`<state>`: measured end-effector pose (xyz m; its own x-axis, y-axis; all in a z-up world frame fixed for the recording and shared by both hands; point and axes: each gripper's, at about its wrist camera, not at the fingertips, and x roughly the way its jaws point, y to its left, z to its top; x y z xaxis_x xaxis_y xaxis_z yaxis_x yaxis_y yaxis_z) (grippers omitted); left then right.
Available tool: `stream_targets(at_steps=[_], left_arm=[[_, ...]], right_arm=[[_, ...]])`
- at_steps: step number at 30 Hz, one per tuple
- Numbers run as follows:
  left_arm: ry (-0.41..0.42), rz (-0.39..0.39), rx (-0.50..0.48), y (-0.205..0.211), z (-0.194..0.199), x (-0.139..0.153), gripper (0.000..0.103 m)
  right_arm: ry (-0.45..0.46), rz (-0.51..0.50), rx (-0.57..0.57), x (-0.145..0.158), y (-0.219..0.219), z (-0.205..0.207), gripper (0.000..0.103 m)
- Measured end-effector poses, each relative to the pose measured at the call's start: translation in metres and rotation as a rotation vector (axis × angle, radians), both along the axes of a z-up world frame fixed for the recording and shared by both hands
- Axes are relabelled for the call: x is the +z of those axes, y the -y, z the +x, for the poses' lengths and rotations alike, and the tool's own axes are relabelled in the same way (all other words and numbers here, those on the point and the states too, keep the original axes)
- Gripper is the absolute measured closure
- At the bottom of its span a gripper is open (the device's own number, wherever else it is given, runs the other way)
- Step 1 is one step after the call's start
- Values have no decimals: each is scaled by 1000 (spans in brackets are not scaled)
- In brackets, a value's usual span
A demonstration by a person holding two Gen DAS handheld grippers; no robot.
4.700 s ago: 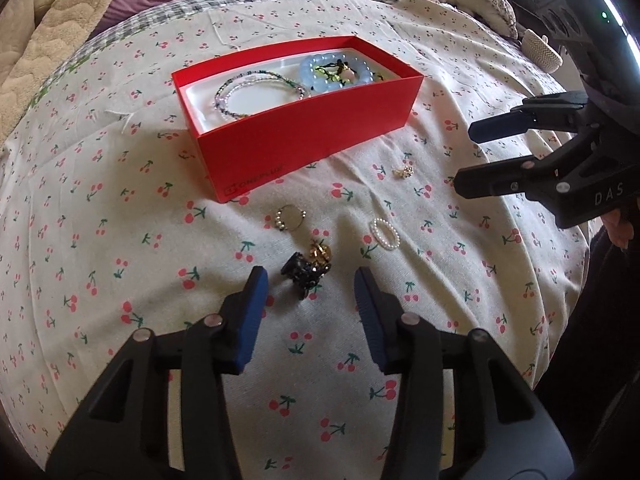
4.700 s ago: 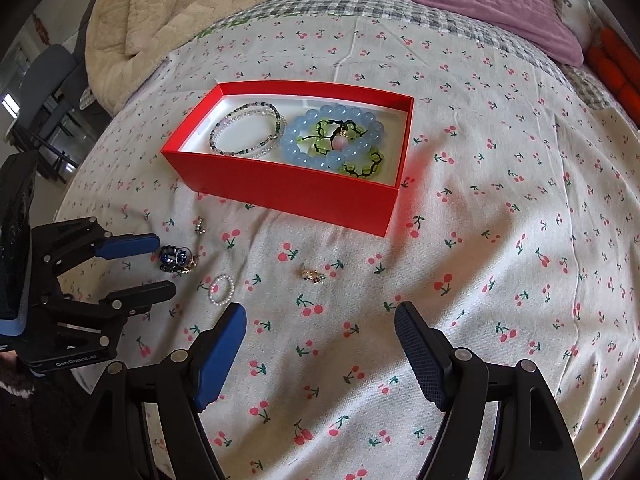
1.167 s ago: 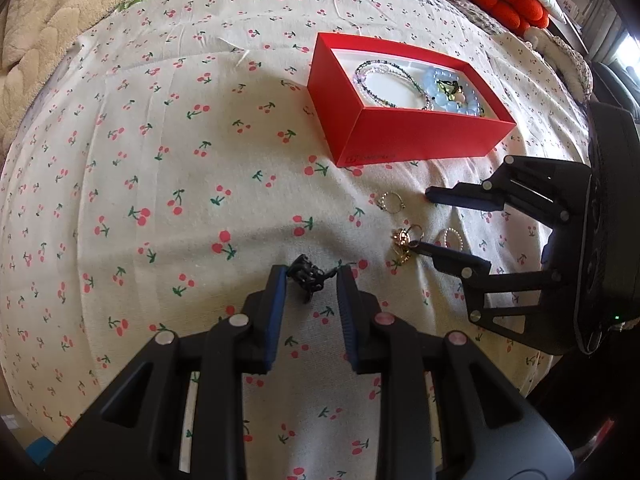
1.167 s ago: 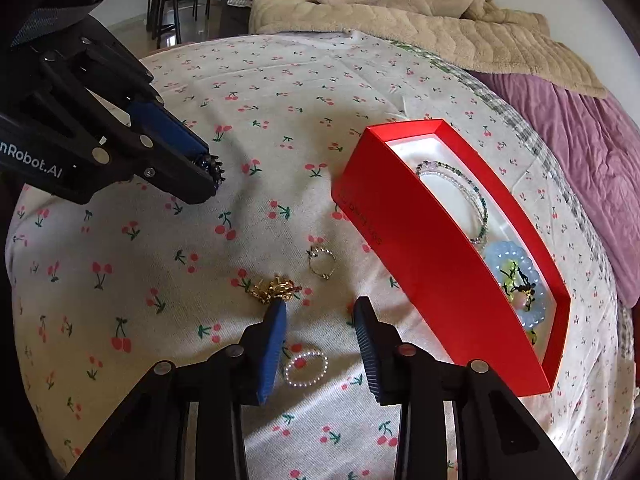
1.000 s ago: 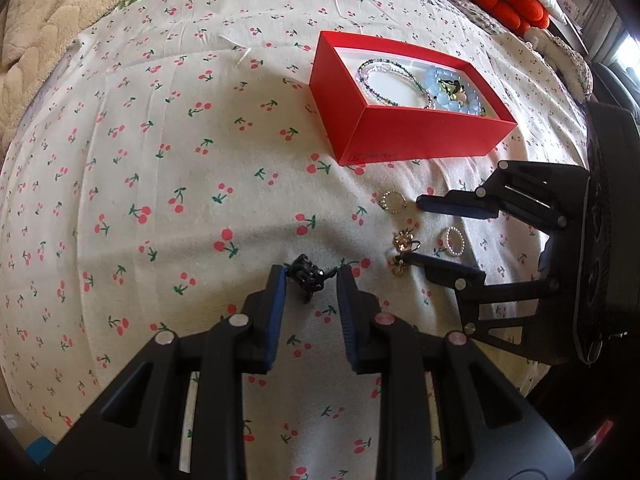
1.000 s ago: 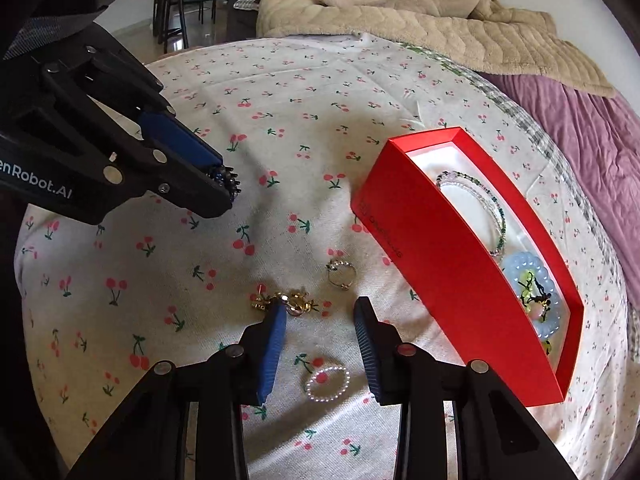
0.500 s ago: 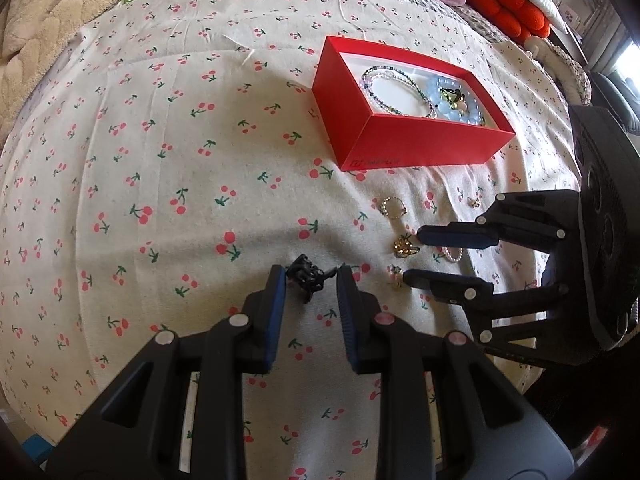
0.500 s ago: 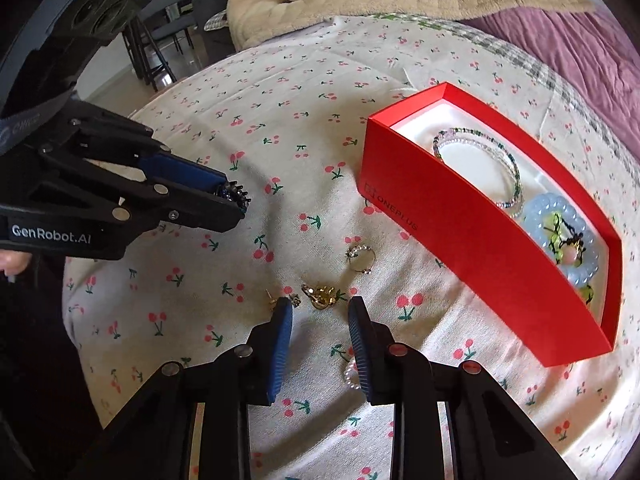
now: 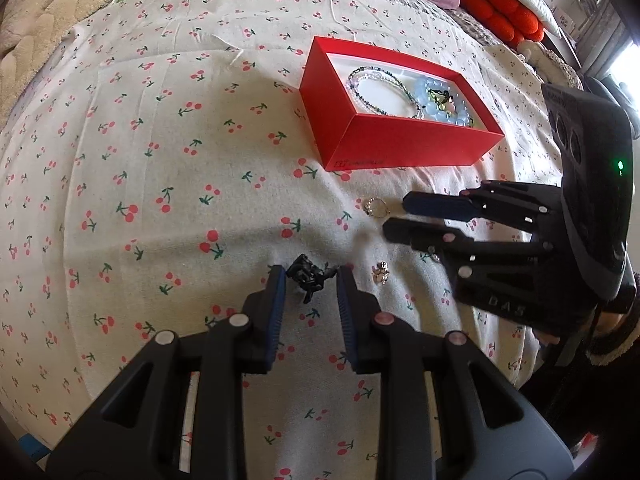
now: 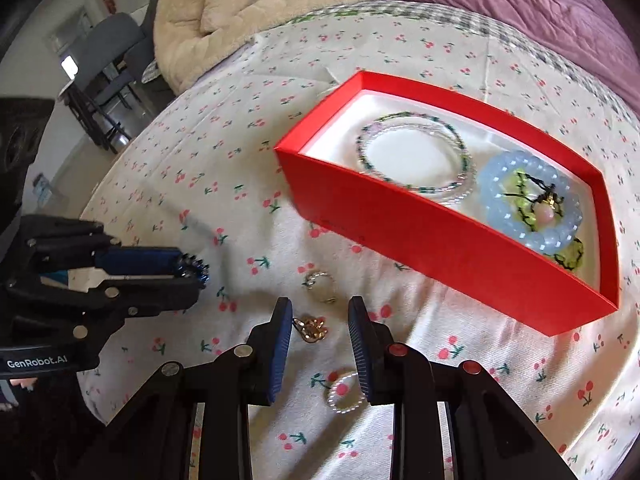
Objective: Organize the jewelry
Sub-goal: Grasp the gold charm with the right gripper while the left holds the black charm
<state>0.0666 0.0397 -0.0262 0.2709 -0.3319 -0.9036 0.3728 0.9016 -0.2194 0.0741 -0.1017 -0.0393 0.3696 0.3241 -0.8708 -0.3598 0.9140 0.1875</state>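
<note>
My left gripper [image 9: 310, 284] is shut on a dark beaded ornament [image 9: 310, 274], held just above the cherry-print cloth; it also shows in the right wrist view [image 10: 192, 270]. My right gripper [image 10: 318, 320] is open, its fingers on either side of a gold earring [image 10: 312, 329] that lies on the cloth. A silver ring [image 10: 320, 280] lies just beyond it and a pearl ring [image 10: 344, 394] lies under the right finger. The red box [image 10: 440, 240] holds a beaded bracelet [image 10: 416, 160] and a blue bead bracelet [image 10: 528, 204].
A small pink earring [image 9: 380, 272] lies on the cloth right of my left gripper. A beige blanket [image 10: 260, 4] and a purple cover [image 10: 540, 4] lie behind the box. Orange cushions [image 9: 500, 16] sit far right.
My right gripper has come down and forward over the gold earring, with its jaws a little wider. My left gripper still holds the dark ornament, nearly still.
</note>
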Motion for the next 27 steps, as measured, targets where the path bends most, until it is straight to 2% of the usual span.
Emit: stream_targets(at_steps=[4,8,9,12,15,18,21,26,27], left_arm=[[7,-18,0,-1,1,3,75],[8,-20,-3,-1,0,4,75],[6,-19,-4,-1,0,4,75],[3,-17,-6,-1,-1,4,75],[3,-15,-3,-1,-1,4,75],[4,-13,1,-1,0,4,75],[4,-12,0,-1,-1,4,75],[3,-11,2,-1,-1,4,75],[3,-10,3,-1,-1,4,75]], right_arm=[[-1,41,-87,9,25,3,74],[21,54,-87,20,30,-1,72],[32,49,-77,22,28,-2,69],[63,11,-12,23,14,-9,50],[83,-52,70,17,-8,-15,50],[90,-89,111,7,-21,-17,50],[78,-101,96,-3,-23,-12,51],[95,-134,89,-13,-26,-6,67],[98,-136,89,-13,-26,-8,74]])
